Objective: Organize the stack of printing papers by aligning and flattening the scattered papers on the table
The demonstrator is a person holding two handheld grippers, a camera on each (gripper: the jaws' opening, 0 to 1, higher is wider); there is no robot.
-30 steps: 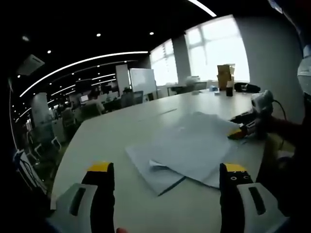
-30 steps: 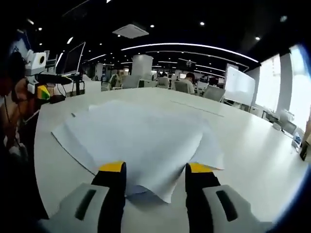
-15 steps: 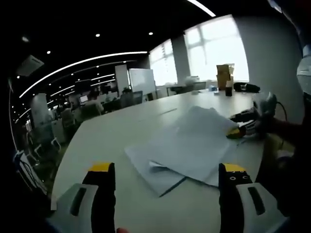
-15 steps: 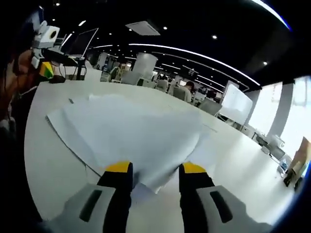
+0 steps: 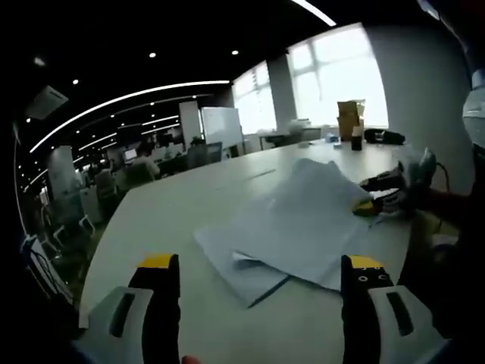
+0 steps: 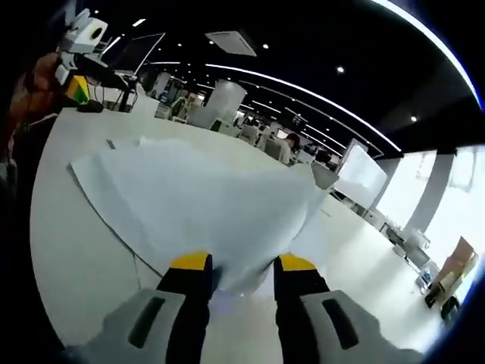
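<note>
Room: open-plan office with ceiling light strips, bright windows [image 5: 341,76] on the far right, a whiteboard [image 5: 222,125], and a cardboard box [image 5: 351,117] at the far end of our long white tabletop [image 5: 167,205].

Task thing: printing papers [image 5: 292,227] lie loosely fanned on the tabletop, just ahead of our left tongs, with corners sticking out at different angles, so not yet squared.

Right tongs [image 6: 238,267]: we see them narrowed around the near corner of the top sheets [image 6: 204,205]; the paper passes between the yellow tips and looks pinched, though a small gap shows. In the left gripper view they sit at the far right edge of the pile [image 5: 377,203].

Why held so: we judge the corner is lifted, the sheets bowing up from the tabletop, so they can be slid or tapped into line with those below.

Left tongs [image 5: 258,265]: wide apart, holding nothing, hovering above the near tabletop short of the pile, likely waiting to steady it.

Long axis: from the left gripper view the pile runs from near left to far right, towards the right tongs; lower sheets skew off that line.

Next call: we think the near stray corners need pushing in.
</note>
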